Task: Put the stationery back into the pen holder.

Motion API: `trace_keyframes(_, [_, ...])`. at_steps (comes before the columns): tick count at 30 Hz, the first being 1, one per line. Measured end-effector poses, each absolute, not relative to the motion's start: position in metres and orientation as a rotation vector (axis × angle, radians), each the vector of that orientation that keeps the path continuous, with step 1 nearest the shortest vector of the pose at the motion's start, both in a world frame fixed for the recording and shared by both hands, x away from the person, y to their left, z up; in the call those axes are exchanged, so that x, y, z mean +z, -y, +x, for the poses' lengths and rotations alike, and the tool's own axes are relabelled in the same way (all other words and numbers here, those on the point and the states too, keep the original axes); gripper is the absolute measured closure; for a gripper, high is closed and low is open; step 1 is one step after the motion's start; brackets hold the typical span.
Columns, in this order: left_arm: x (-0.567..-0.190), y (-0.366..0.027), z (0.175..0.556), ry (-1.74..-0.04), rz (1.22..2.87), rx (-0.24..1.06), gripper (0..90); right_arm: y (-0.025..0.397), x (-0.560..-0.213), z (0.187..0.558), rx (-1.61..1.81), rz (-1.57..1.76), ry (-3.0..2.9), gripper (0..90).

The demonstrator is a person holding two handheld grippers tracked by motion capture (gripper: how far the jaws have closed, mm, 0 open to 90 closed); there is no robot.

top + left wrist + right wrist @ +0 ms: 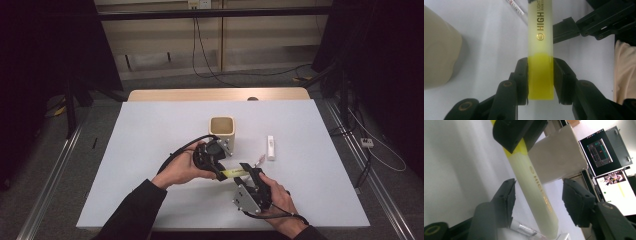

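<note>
Here, left gripper (540,75) fingers clamped on the yellow cap end of the highlighter (540,45); right gripper (537,202) fingers spread apart around the pale barrel, not touching. Highlighter held above the counter (150,150), just in front of the beige cup (222,131). Likely risk: closing off-centre, knocking the barrel askew or out of the cap. White cap (270,147) right of the cup.

Beige square cup (222,131), white cap (270,147), white table (150,150)
</note>
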State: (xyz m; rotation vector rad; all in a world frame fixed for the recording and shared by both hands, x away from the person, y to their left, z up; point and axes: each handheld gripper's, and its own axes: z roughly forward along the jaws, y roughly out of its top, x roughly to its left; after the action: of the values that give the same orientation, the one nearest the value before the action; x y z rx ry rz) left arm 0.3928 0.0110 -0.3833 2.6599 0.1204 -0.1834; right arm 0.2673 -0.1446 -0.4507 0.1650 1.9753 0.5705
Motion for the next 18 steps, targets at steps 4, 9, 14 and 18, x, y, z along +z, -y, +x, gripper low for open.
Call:
trace_keyframes(4, [-0.3825,-0.0099,0.3924,-0.104,2.668,-0.188,67.1,0.1412,-0.4543,0.2659,0.512,0.112,-1.969,54.9])
trace_keyframes(9, [-0.3835,-0.0082,0.3925,-0.123,2.667,-0.199,67.1,0.14,-0.4562,0.2647,0.496,0.089,-1.956,61.4])
trace_keyframes(14, [-0.3859,-0.006,0.3913,-0.143,2.65,-0.212,67.1,0.1394,-0.457,0.2641,0.478,0.051,-1.969,68.7])
trace_keyframes(18, [-0.3859,-0.0066,0.3929,-0.154,2.636,-0.231,67.1,0.1395,-0.4592,0.2628,0.455,0.047,-1.987,72.3])
